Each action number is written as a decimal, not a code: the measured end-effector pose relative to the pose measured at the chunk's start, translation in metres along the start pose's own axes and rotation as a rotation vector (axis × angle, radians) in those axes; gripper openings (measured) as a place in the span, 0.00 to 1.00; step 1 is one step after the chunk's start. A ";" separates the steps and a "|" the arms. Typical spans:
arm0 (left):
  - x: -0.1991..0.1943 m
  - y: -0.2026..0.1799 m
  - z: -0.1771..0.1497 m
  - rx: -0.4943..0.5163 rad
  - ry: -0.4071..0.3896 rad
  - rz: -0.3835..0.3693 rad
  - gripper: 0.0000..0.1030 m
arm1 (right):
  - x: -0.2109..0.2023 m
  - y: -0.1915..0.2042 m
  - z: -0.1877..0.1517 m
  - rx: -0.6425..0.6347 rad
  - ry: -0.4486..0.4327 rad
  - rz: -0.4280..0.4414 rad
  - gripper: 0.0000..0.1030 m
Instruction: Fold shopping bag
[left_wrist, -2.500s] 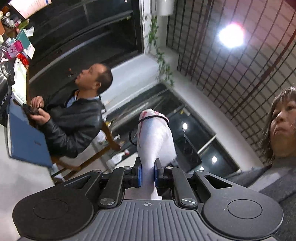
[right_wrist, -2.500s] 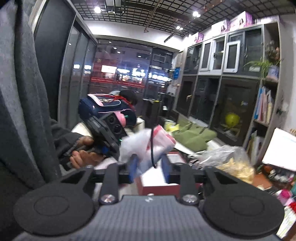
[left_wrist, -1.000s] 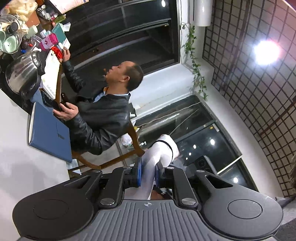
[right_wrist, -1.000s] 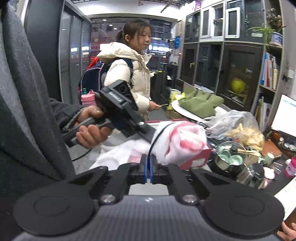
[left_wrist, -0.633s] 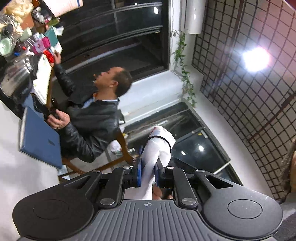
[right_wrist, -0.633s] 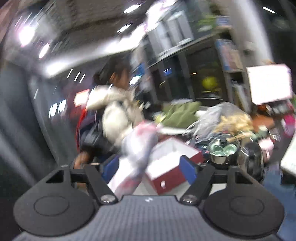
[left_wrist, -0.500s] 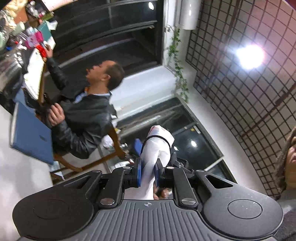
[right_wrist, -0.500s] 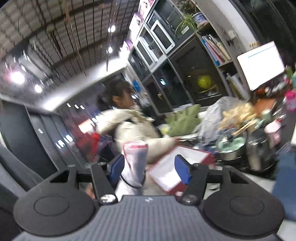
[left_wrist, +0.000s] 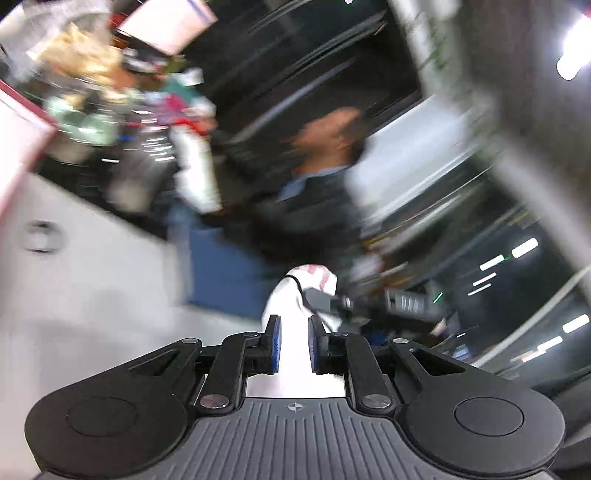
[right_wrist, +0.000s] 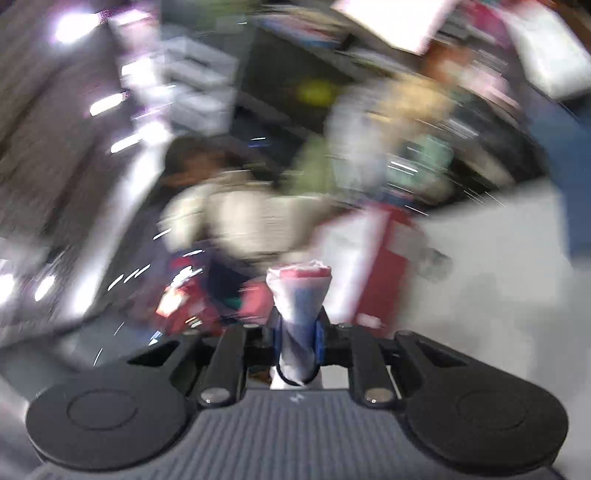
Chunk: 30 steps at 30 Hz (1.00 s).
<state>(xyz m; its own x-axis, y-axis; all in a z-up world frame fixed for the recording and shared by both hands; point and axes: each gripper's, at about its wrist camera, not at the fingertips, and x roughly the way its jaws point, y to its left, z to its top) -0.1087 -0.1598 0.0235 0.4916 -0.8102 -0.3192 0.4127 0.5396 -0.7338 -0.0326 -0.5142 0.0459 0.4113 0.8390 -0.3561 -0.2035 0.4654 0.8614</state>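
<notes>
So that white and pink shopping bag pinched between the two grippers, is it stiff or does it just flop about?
Probably floppy: the shopping bag is bunched into a narrow twist where the closing right gripper pinches it. Likely light too, since the left gripper holds up its other end by a small pinch. The thin film looks smooth, so it may slip.

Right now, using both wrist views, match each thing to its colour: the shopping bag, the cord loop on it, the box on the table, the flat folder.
Things:
1. shopping bag
2. cord loop
3. box
4. flat folder

Colours:
a. blue
b. black
c. red sides, white top
d. white with pink-red print

Pairs: 1-d, 2-b, 3-c, 4-a
</notes>
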 end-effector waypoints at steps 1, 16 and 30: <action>0.006 0.000 -0.003 0.026 0.032 0.064 0.13 | 0.011 -0.022 -0.002 0.092 -0.008 -0.044 0.15; 0.139 0.038 -0.074 0.248 0.374 0.517 0.13 | 0.090 -0.126 -0.028 0.121 0.028 -0.540 0.44; 0.130 0.027 -0.079 0.292 0.340 0.532 0.13 | 0.085 -0.114 -0.043 0.112 0.168 -0.492 0.58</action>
<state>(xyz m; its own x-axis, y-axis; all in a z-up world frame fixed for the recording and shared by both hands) -0.0943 -0.2687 -0.0849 0.4363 -0.4193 -0.7961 0.3951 0.8842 -0.2491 -0.0129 -0.4839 -0.0977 0.2844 0.5670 -0.7731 0.0775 0.7901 0.6081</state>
